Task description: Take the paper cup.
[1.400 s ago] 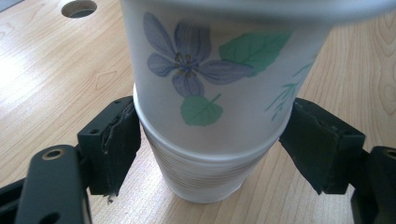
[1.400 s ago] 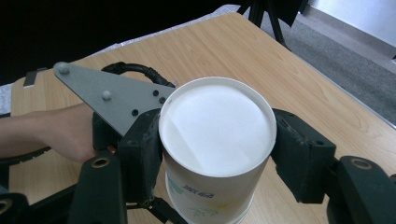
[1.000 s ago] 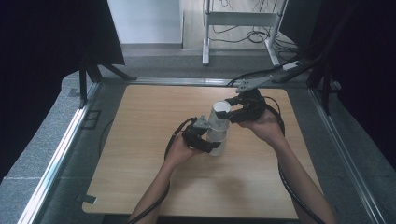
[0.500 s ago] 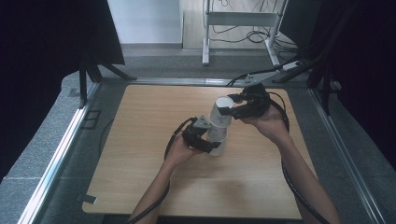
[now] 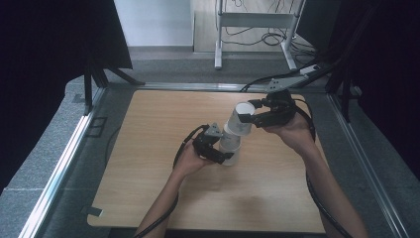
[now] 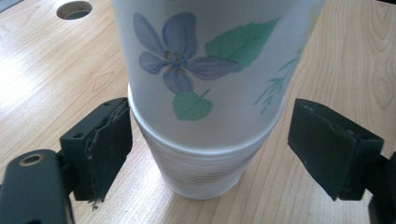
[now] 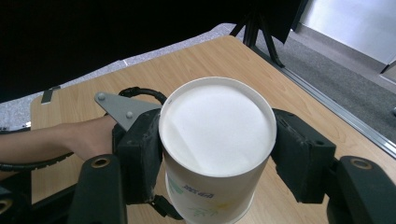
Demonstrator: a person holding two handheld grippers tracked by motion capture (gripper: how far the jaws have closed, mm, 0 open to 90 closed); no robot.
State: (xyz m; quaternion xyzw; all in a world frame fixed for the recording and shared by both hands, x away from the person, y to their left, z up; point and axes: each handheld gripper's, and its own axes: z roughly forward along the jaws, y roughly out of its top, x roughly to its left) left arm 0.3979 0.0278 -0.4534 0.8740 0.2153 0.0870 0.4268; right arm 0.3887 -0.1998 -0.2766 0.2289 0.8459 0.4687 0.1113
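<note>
The right tool [image 7: 217, 158] clamped the top cup [image 7: 215, 140] — the left tool [image 6: 210, 149], just opening, stood loose around the lower cup [image 6: 205, 172].

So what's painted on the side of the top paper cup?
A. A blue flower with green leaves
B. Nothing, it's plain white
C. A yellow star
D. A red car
A: in the left gripper view the top cup shows a blue-violet flower with green leaves on its white side, and it sits nested in a lower cup.
</note>
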